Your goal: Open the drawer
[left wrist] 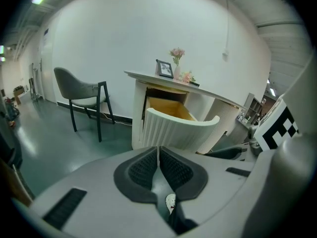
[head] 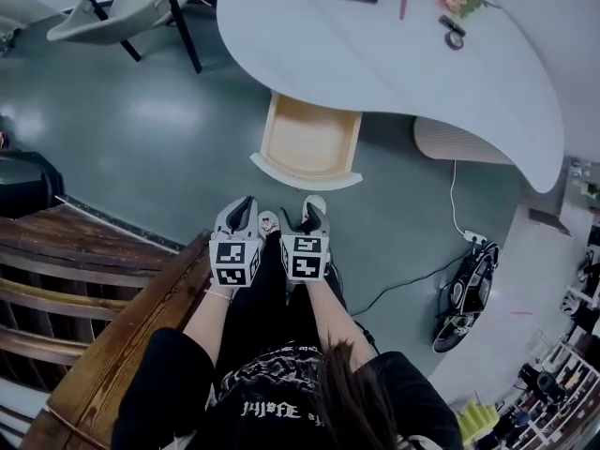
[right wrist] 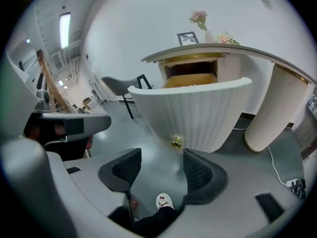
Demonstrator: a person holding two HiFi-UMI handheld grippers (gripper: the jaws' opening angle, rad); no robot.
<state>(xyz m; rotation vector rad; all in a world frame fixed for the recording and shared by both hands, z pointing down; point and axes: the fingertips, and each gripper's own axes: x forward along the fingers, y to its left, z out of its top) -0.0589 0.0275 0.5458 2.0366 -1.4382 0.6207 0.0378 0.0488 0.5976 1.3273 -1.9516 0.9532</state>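
The drawer (head: 309, 143) is standing pulled out from under the worktop (head: 375, 54), with its curved ribbed front facing the person. The left claw (left wrist: 158, 151) is sitting narrow, its pads meeting at the tips with nothing between them. The right claw (right wrist: 161, 165) is standing wide and gripping nothing.

The head view is showing the drawer's wooden inside from above. It is also showing both claws side by side over the floor (head: 141, 129), near the drawer front but apart from it.

Only the right gripper view is showing the brass knob (right wrist: 176, 143), low on the front and just beyond that claw's gap. The left gripper view is hiding the knob but catching the right claw's marker cube (left wrist: 278, 128) at its right edge.
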